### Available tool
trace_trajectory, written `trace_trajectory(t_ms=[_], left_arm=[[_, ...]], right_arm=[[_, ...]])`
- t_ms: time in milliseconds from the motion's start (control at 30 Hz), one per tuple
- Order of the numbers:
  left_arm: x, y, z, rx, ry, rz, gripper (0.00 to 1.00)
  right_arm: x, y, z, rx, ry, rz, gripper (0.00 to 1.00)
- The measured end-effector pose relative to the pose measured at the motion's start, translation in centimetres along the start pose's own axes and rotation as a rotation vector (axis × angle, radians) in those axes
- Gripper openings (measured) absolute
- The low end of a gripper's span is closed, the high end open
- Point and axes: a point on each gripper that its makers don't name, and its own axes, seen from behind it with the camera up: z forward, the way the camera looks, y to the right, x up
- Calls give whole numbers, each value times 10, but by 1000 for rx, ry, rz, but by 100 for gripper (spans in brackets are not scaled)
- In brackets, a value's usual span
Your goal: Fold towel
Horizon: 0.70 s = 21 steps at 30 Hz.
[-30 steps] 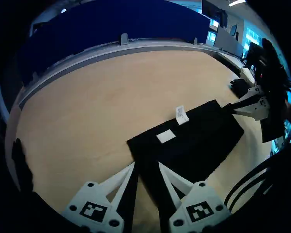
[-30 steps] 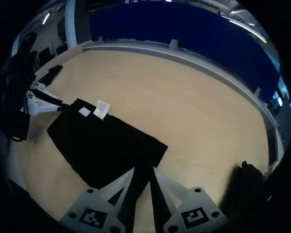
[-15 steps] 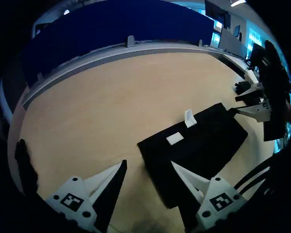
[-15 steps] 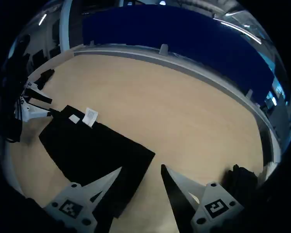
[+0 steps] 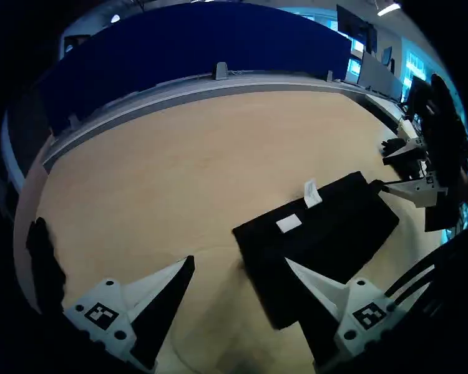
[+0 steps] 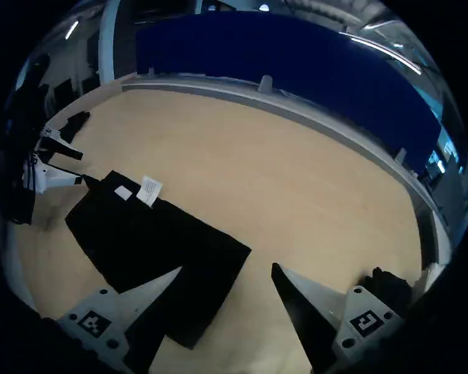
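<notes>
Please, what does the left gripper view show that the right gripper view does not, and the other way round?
Left gripper view: the left gripper close up and open, with the right gripper small and far off, beside a far corner of the black towel.
Right gripper view: the reverse. The right gripper is close and open, and the left gripper is far off at the opposite corner.
Shared: the towel lying flat on the wooden table, its white tags and the blue partition.
</notes>
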Motion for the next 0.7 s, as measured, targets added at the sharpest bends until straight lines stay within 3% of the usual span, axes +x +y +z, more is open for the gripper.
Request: trace_trajectory(t_ms=[300, 500, 700], left_arm=[[-17, -17, -27, 54, 8, -38, 98], [-38, -27, -50, 93, 6, -52, 97], [-62, -35, -72, 128, 2, -103, 97]], right_arm=[[13, -24, -3, 38, 18, -29, 100], [20, -50, -3, 79, 22, -53, 100], [22, -83, 0, 130, 22, -80, 100]])
